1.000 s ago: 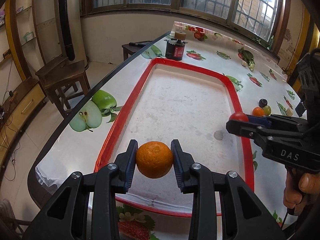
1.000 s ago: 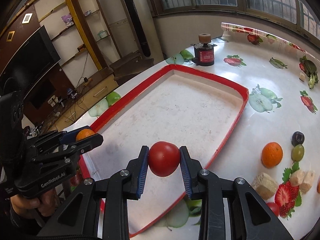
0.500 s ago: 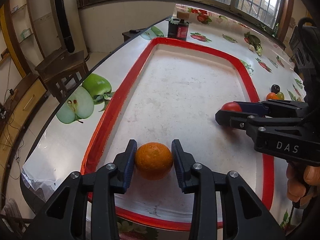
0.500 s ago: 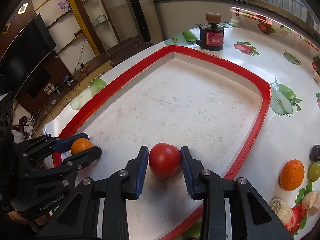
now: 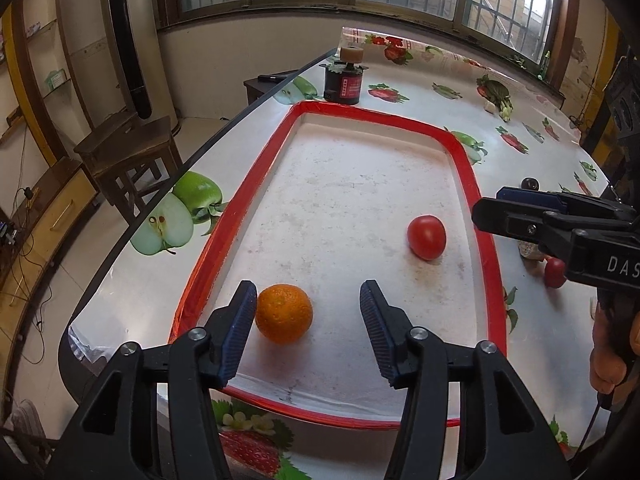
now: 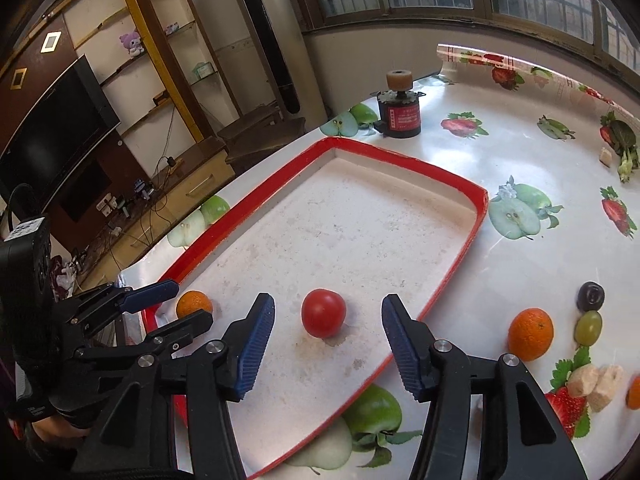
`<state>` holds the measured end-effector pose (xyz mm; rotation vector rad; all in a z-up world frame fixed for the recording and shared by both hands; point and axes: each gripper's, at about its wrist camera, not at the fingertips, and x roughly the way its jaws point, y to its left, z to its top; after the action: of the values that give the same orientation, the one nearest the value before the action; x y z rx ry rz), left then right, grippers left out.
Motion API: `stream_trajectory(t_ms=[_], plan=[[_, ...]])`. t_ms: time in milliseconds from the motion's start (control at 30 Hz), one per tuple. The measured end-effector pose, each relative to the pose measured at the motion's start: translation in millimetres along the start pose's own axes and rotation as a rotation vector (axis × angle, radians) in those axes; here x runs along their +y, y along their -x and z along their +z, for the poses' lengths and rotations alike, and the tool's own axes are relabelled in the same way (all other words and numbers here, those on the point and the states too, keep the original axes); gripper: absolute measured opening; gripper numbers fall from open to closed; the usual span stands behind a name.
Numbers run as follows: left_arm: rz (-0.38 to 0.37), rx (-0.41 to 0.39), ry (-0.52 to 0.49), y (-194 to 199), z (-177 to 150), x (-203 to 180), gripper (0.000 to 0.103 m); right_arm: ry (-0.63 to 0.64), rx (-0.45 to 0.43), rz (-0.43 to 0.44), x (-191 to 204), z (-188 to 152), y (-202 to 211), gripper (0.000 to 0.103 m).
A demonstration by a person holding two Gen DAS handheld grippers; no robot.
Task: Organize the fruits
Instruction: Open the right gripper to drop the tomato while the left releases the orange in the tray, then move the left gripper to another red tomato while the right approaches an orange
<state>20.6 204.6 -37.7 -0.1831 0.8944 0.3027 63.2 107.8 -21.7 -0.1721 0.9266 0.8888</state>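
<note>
The big red tray (image 5: 486, 264) sits on the fruit-print table (image 6: 520, 152). Both grippers hover above it, jaws opening and let go. The left gripper (image 5: 308, 332) has the orange (image 5: 283, 313) resting maybe against one pad. The right gripper (image 6: 328, 344) frames the tomato (image 6: 323, 313), untouched.

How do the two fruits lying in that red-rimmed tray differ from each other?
The orange is orange with dimpled skin; the tomato is red, smooth and glossy. The orange lies near the tray's near-left corner, the tomato toward its right rim. Both are roundish, similar in size, and rest free on the tray floor.
</note>
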Motion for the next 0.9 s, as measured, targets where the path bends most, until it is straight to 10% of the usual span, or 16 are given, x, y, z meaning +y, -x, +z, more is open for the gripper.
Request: stream_trajectory(t_ms=[900], plan=[[-0.159, -0.020, -0.107, 19.5, 4.2, -98.8, 0.052, -0.206, -0.102, -0.135, -98.5, -68.6, 111.0, 0.059]])
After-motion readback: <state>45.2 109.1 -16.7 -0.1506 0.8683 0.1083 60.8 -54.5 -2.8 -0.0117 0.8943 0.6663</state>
